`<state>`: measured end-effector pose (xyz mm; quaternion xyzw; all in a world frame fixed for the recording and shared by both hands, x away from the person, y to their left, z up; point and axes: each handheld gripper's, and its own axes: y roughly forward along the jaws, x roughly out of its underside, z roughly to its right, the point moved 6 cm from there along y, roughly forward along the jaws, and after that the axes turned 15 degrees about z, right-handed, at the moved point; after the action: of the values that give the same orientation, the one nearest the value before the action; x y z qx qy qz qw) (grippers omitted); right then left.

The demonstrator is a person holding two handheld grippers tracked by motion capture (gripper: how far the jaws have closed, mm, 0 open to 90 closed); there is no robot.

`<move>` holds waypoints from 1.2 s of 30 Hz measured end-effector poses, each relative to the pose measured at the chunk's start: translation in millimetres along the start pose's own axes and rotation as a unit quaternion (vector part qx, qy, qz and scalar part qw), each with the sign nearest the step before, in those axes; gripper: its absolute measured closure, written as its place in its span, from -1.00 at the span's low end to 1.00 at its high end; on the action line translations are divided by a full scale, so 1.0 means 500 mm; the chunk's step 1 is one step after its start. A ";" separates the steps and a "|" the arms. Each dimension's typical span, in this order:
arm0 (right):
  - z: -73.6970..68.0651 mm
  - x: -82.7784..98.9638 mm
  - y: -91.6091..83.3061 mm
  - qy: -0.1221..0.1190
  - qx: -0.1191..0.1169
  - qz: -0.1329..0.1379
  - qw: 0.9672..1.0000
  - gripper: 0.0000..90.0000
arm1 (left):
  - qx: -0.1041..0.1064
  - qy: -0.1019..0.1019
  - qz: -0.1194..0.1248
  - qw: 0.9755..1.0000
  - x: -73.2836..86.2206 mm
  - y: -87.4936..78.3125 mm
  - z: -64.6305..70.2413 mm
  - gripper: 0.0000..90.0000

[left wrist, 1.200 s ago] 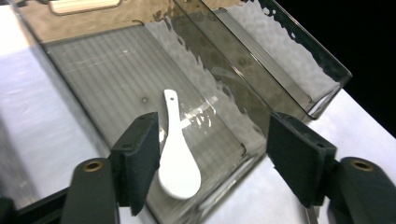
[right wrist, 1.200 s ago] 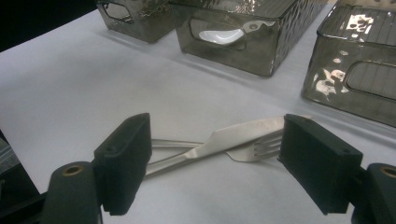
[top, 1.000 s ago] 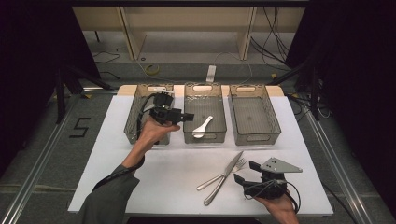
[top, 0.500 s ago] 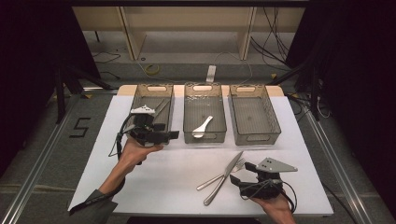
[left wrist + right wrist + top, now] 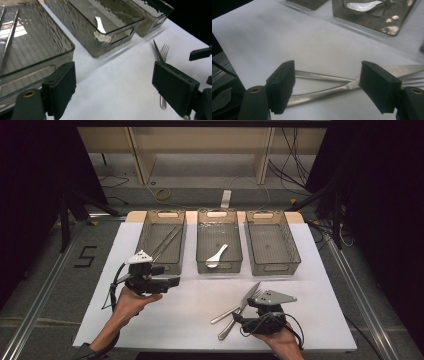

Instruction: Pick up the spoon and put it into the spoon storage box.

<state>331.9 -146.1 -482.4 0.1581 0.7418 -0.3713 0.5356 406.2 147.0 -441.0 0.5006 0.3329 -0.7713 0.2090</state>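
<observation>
A knife [image 5: 248, 301] and a fork [image 5: 235, 311] lie crossed on the white table [image 5: 190, 320]. My right gripper [image 5: 239, 321] sits low at their handle ends, open. Its jaws have just been closing a little. In the right gripper view the knife handle [image 5: 319, 94] and fork handle [image 5: 319, 75] lie between the jaws of my right gripper [image 5: 328, 85], untouched by the pads. My left gripper [image 5: 176, 281] hovers in front of the left bin [image 5: 150, 232], open and empty. Its jaws have just been opening. My left gripper [image 5: 112, 87] looks at the fork [image 5: 164, 51].
Three clear bins stand in a row at the back. The left one holds chopsticks [image 5: 167, 242], the middle bin [image 5: 220, 227] a white spoon [image 5: 217, 256], and the right bin [image 5: 272, 227] nothing. The table's front edge runs close behind both hands.
My left gripper has drawn back from above the left bin toward the person and sunk a little. Chopsticks now show in that bin. The right gripper has edged left toward the cutlery handles.
</observation>
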 end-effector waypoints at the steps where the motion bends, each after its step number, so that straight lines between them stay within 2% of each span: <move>1: -0.004 0.000 0.005 -0.001 -0.004 -0.002 1.000 -0.30 | 0.001 -0.002 0.005 1.000 0.001 -0.008 0.001 -0.60; 6: -0.022 0.002 0.033 -0.009 -0.016 -0.014 1.000 -0.07 | -0.003 -0.005 0.029 1.000 0.006 -0.035 0.003 -0.61; 10: -0.032 0.004 0.054 -0.013 -0.021 -0.026 0.999 0.09 | -0.001 0.002 0.036 0.999 0.010 -0.044 0.007 -0.62; 18: -0.040 0.003 0.075 -0.016 -0.035 -0.030 0.999 0.42 | 0.004 0.030 0.028 0.999 0.023 -0.054 0.020 -0.64; 21: -0.043 0.004 0.080 -0.018 -0.040 -0.033 0.998 0.52 | 0.005 0.029 0.027 0.999 0.026 -0.055 0.021 -0.65; 28: -0.047 0.004 0.090 -0.021 -0.050 -0.037 0.998 0.67 | 0.004 0.046 0.020 0.999 0.033 -0.059 0.022 -0.64; 33: -0.050 0.007 0.099 -0.025 -0.054 -0.045 0.997 0.87 | 0.003 0.043 0.022 0.999 0.035 -0.064 0.022 -0.64; 36: -0.052 0.009 0.106 -0.031 -0.053 -0.051 0.997 0.99 | 0.001 0.049 0.022 0.999 0.036 -0.066 0.022 -0.64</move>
<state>346.1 -92.3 -502.9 0.0797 0.7508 -0.3629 0.5461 370.0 162.0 -444.0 0.5453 0.3310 -0.7414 0.2084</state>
